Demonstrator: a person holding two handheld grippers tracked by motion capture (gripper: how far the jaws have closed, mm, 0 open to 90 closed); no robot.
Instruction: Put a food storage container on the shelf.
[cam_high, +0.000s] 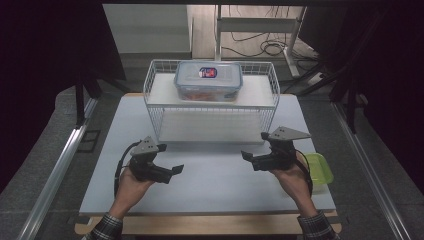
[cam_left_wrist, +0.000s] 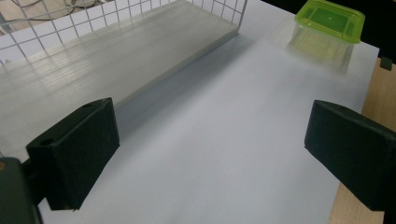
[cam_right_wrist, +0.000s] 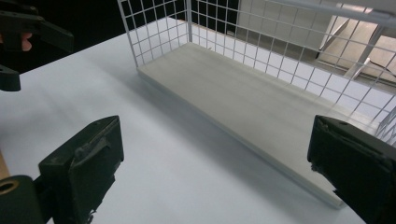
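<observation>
Rack of white wire, two shelves high, stands at the far middle of my bench, its open front facing me. The bench is a white sheet on a wooden top, and wood shows along its near edge and its right edge. The lower shelf of the rack is a pale board lying on the bench, and it is bare. The upper shelf carries a clear lidded box with a blue and red label on its lid and something reddish inside; the box sits near the middle of that shelf.

A small green tub with a green lid stands at the right edge of the bench, just beside my right hand. In my left gripper view the tub is off in the far right corner, well apart from the rack.

My left tongs hover over the near left part of the bench, jaws spread wide with bare bench between them. My right tongs hover over the near right part, jaws likewise spread wide and gripping nothing. Both point inward toward the middle, well apart from each other and short of the rack's front.
</observation>
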